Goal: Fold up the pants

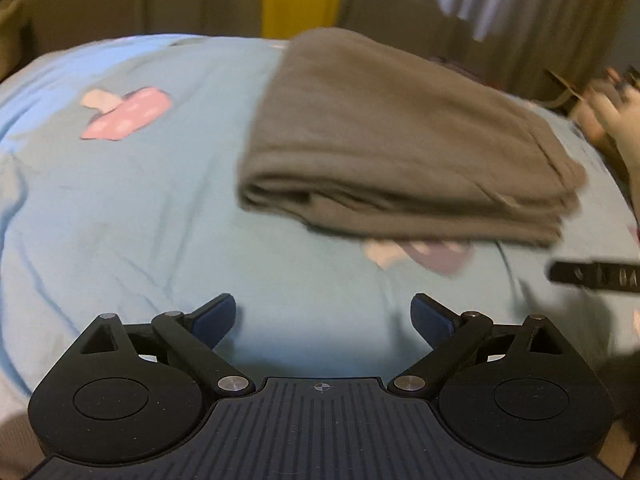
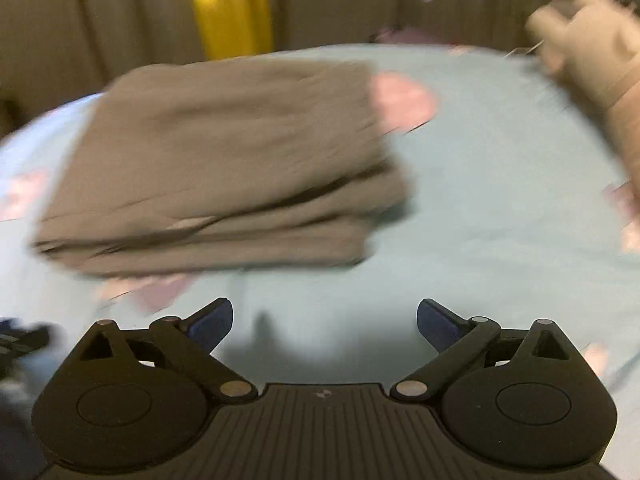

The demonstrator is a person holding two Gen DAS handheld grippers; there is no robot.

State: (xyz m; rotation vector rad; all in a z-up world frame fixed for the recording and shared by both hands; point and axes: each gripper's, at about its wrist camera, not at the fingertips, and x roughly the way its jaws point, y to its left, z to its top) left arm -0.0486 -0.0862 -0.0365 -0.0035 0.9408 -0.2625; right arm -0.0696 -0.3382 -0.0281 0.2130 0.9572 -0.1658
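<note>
Two views look forward along a pair of handheld grippers over a bed; both are smeared by motion, the right wrist view more so.

In the left wrist view, the left gripper [image 1: 323, 316] fills the bottom edge: matte black plastic arms pivoting on silver rivets from two rounded housings, with a ribbed dark panel between them. Its blue-padded fingertips [image 1: 214, 316] stand wide apart and hold nothing. Beyond them, from 12 to 2 o'clock, lie the pants [image 1: 392, 140], a soft grey-brown knit folded into a thick rectangular bundle with several stacked layers showing along its near edge. They rest on a pale blue bedsheet [image 1: 132, 216], lightly creased and printed with pink and white blocky shapes. At 3 o'clock a blurred bare hand [image 1: 616, 120] shows at the frame's edge, and below it a dark flat bar, too blurred to identify.

In the right wrist view, the right gripper [image 2: 325, 320] is of the same build, its blue fingertips [image 2: 438, 326] likewise spread wide with nothing between them. Here the folded pants [image 2: 224, 164] lie at 10 to 11 o'clock, well apart from the fingertips, on the same bedsheet [image 2: 480, 200]. At 2 o'clock is a blurred pale shape, possibly a hand. Behind the bed hang beige curtains [image 2: 120, 20] with a bright yellow vertical strip [image 2: 230, 4].
</note>
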